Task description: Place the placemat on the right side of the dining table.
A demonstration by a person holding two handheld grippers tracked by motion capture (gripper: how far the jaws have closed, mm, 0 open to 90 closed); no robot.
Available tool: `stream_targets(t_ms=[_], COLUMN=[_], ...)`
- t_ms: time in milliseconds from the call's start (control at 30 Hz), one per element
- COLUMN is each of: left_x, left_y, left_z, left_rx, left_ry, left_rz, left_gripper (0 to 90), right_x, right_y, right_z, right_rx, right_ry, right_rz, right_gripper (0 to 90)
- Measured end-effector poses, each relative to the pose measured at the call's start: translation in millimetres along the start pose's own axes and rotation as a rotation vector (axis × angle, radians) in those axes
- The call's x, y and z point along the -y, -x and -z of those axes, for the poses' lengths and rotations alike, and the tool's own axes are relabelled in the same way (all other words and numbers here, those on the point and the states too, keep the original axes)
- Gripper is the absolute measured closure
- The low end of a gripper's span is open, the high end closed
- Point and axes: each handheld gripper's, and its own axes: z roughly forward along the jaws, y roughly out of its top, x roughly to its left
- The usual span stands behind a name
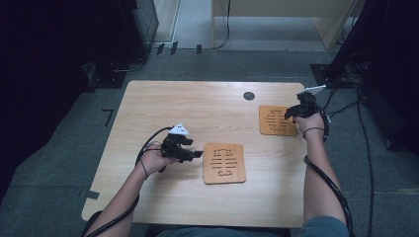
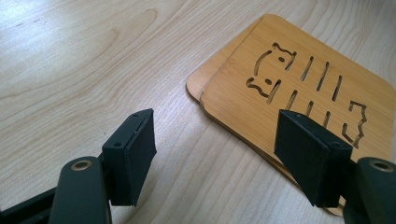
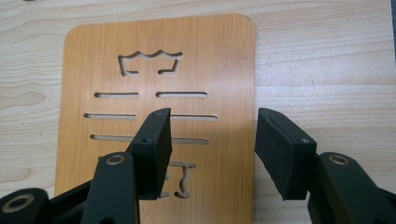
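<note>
Two flat bamboo mats with fish-bone cut-outs lie stacked, slightly offset, at the table's middle (image 1: 224, 163); the top mat (image 2: 299, 93) covers a lower one whose corner (image 2: 196, 85) peeks out. My left gripper (image 1: 196, 154) (image 2: 219, 154) is open just left of this stack, low over the table, its right jaw above the stack's near edge. A third mat (image 1: 275, 120) (image 3: 159, 70) lies at the right. Over its near part my right gripper (image 1: 289, 114) (image 3: 212, 149) stands open, one jaw above the mat, the other just past its edge. Neither gripper holds anything.
The light wooden table (image 1: 197, 106) has a round black cable hole (image 1: 249, 96) near its far edge. Dark cabinets and cables (image 1: 365, 113) stand on the grey floor around it, and a pale wooden unit (image 1: 281, 10) stands behind.
</note>
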Motion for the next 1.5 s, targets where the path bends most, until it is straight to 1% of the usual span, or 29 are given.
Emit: stream_targets(t_ms=[167,300,367,467,700,800,967,1067,1200,1333,1433,1467,1500], left_x=[0.1,0.1,0.2,0.3,0.4,0.7,1.0,1.3,1.6,1.5,1.6,1.6,1.8], left_y=[0.3,-0.2,-0.2,-0.1,-0.8,-1.0,-0.3,-0.4,-0.9,-1.0,-1.6,-1.6,-2.6], left_z=[-0.3,-0.2,-0.3,-0.4,-0.1,-0.4,-1.6,-1.8,-1.9,-1.8,-1.4,-1.4,-0.9], left_rx=[0.0,0.0,0.0,0.0,-0.001,-0.003,-0.001,-0.003,-0.002,-0.002,-0.003,-0.003,-0.003], left_ry=[0.0,-0.001,-0.001,-0.004,-0.006,-0.008,-0.015,-0.018,-0.018,-0.018,-0.019,-0.019,-0.018], left_rz=[0.001,0.004,0.006,0.005,0.007,0.007,0.008,0.006,0.009,0.008,0.013,0.013,0.015], left_gripper=[28.2,28.1,28.0,27.9,27.7,27.7,27.6,27.5,27.5,27.5,27.5,27.5,27.5], right_x=[1.6,5.3,7.1,9.7,14.6,16.4,20.8,22.4,26.2,28.6,31.6,31.6,33.2], right_y=[-1.0,-3.0,-4.1,-7.0,-10.7,-11.9,-16.8,-18.6,-23.1,-26.6,-30.4,-30.4,-33.2], right_z=[-1.1,-3.2,-2.5,-1.0,4.5,5.7,5.6,5.9,6.5,7.3,7.5,7.5,8.3], right_rx=[-0.003,-0.015,-0.026,-0.027,-0.047,-0.057,-0.078,-0.082,-0.087,-0.093,-0.082,-0.082,-0.081], right_ry=[-0.002,0.0,0.009,0.02,0.043,0.046,0.049,0.053,0.06,0.067,0.082,0.082,0.09], right_rz=[0.005,0.013,0.015,0.04,0.058,0.059,0.076,0.078,0.102,0.112,0.139,0.139,0.149], right_gripper=[46.4,45.6,45.0,44.2,41.8,40.0,37.7,36.9,33.8,31.5,29.6,29.6,28.4])
